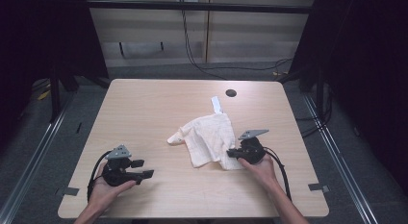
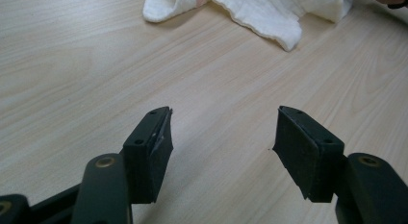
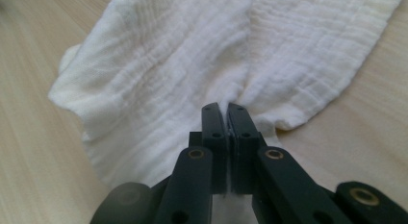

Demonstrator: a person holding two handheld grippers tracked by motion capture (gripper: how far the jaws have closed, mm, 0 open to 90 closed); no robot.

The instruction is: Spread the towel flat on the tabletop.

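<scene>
While the left gripper (image 1: 146, 168) is held open over the bare table (image 1: 144, 108), the white cloth (image 1: 209, 137) is pinched by the right gripper (image 1: 231, 154).

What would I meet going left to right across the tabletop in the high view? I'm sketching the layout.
Left gripper → white cloth → right gripper, pinching the cloth's near right edge.

Right tongs (image 1: 234, 154) pinching white cloth (image 1: 207, 137), wooden table (image 1: 144, 108)
</scene>
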